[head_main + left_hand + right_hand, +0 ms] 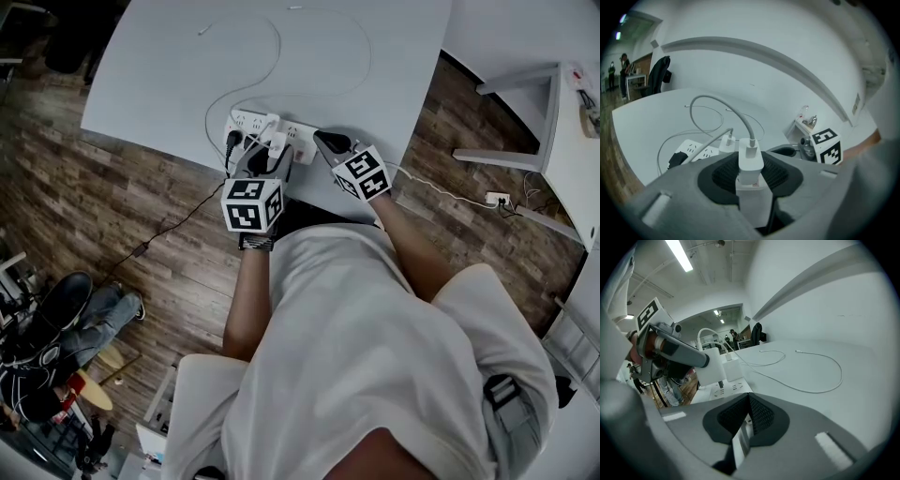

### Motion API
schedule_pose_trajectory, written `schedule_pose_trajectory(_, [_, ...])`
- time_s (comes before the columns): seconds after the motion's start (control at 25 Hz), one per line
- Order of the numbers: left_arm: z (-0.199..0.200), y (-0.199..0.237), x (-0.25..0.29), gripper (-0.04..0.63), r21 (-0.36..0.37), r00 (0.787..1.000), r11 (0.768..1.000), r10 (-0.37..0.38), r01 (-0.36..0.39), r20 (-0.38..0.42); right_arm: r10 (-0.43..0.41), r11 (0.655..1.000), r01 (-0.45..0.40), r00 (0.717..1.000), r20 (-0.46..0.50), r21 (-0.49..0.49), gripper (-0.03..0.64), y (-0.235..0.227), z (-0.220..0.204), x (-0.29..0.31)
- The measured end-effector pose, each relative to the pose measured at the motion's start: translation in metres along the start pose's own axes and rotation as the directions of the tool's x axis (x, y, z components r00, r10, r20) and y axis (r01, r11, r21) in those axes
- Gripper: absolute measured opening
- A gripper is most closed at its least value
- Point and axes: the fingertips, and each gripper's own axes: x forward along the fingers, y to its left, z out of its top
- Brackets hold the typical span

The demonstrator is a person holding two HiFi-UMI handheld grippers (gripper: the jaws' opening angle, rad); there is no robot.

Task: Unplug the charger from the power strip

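Grip: my left hand-held gripper (751, 177) clamped on charger (750, 159), lower centre of frame | right hand-held gripper (747, 420) pinched on power strip (693, 151) end | advice — draw charger straight out, no rocking — hold strip flat on table (169, 75)

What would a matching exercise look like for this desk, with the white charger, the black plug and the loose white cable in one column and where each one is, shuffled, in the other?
Column one:
1. white charger
2. black plug
3. loose white cable

Column two:
A. lying free on the table
B. clamped between the jaws of the left gripper
C. seated in one end of the power strip

Pairs: 1-B, 2-C, 3-A
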Motion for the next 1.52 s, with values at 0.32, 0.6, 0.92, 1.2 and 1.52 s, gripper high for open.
schedule_pose_trajectory(0.32, [-0.021, -0.005, -0.019, 0.144, -0.094, 0.997, 0.992, -0.081, 0.08, -0.004, -0.009, 1.0, 0.009, 1.0, 0.002, -0.006, 0.002, -0.001, 0.002, 0.001])
schedule_pose_trajectory(0.6, [-0.045, -0.015, -0.021, 0.146, -0.172, 0.98, 0.966, -0.197, 0.193, -0.006, -0.025, 1.0, 0.025, 1.0, 0.004, -0.009, 0.002, -0.001, 0.002, 0.002])
schedule_pose_trajectory(0.92, [-0.078, -0.016, -0.009, 0.146, -0.238, 0.969, 0.946, -0.239, 0.218, -0.062, -0.033, 0.999, 0.033, 0.999, 0.005, -0.008, 0.002, 0.0, 0.002, 0.002])
schedule_pose_trajectory(1.2, [-0.076, -0.012, -0.002, 0.147, -0.312, 0.97, 0.921, -0.244, 0.231, -0.003, -0.033, 0.999, 0.033, 0.999, 0.004, -0.009, 0.002, 0.0, 0.002, 0.002])
schedule_pose_trajectory(1.52, [-0.088, 0.008, 0.0, 0.184, -0.275, 0.988, 0.956, -0.126, 0.098, -0.085, -0.036, 0.999, 0.036, 0.999, 0.003, -0.013, 0.002, 0.0, 0.003, 0.003])
